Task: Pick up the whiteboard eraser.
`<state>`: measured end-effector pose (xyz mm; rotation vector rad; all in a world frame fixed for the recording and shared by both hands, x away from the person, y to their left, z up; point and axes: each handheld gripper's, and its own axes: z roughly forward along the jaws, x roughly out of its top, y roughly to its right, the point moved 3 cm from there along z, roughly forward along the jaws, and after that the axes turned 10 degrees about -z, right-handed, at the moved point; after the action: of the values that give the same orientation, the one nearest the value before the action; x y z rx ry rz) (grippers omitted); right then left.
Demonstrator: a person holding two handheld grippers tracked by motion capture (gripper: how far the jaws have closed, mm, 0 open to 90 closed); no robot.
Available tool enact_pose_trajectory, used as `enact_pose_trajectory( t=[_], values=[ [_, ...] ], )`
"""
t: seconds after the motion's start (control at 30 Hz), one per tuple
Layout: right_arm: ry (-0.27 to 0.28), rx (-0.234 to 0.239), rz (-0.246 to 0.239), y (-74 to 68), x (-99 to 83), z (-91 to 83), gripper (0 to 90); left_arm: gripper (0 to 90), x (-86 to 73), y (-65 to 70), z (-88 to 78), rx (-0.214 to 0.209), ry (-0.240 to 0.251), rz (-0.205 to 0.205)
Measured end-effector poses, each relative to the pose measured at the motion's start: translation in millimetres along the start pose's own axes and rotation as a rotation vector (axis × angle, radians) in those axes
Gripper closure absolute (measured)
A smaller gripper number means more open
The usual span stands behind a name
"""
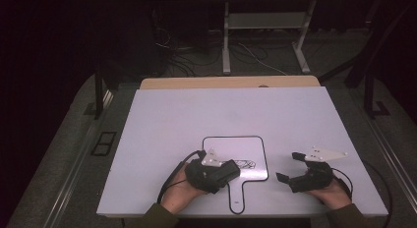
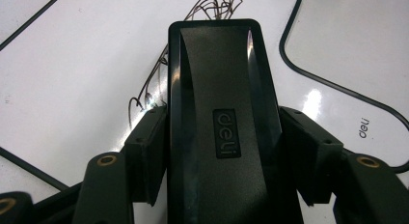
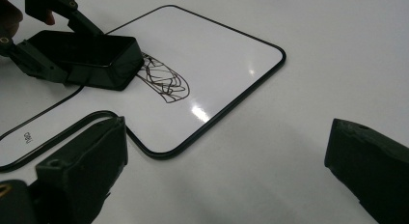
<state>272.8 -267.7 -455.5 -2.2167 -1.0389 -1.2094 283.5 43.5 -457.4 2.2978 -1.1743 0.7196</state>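
Left gripper (image 1: 231, 170) clenched on eraser (image 2: 222, 122), set at scribble (image 3: 164, 79) on whiteboard (image 1: 255, 144) (wiping step). Right gripper (image 1: 290, 166) released, idle. Next: firm rightward sweep.

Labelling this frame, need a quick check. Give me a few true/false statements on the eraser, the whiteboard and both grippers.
1. The left gripper has its fingers shut on the black eraser. True.
2. The small whiteboard is wiped clean. False: a dark scribble remains on it.
3. The right gripper holds a marker. False: its fingers are open and empty.
4. The eraser sits at the scribble's edge. True.
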Motion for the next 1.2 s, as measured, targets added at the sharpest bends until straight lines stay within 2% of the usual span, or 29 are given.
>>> enact_pose_trajectory(
  t=[0.37,0.5,0.63,0.7,0.77,0.8,0.93,1.07,1.2],
  values=[
    [-0.005,0.002,0.001,0.0,-0.3,0.2,0.4,38.2,0.2,-0.1,0.1,-0.005,-0.001,-0.017],
    [-0.004,0.003,0.001,-0.1,-0.2,0.2,0.4,38.6,0.0,-0.3,-0.4,-0.006,-0.009,0.004],
    [-0.003,0.003,0.003,-0.2,-0.2,0.2,0.4,38.1,-1.0,0.6,1.0,-0.008,-0.004,-0.001],
    [-0.004,0.002,0.001,0.0,-0.2,0.3,0.4,37.5,-2.0,0.9,2.2,0.007,-0.026,0.027],
    [-0.003,0.002,0.001,0.1,-0.2,0.3,0.4,37.9,-1.4,2.3,2.7,0.014,-0.024,0.019],
    [-0.003,0.002,0.004,0.0,-0.1,0.1,0.4,38.3,-1.1,1.4,1.9,0.015,-0.036,0.03],
    [-0.003,-0.001,0.001,0.7,-0.3,-0.3,0.4,38.5,-0.5,2.0,3.1,0.007,-0.022,0.001],
    [-0.002,-0.001,0.002,0.9,-0.4,-0.4,0.4,38.2,-0.3,0.4,2.8,-0.004,-0.022,0.002],
    [-0.002,-0.001,0.001,0.9,-0.4,-0.4,0.4,37.9,-0.6,-0.4,2.9,-0.014,-0.012,-0.014]
  ],
)
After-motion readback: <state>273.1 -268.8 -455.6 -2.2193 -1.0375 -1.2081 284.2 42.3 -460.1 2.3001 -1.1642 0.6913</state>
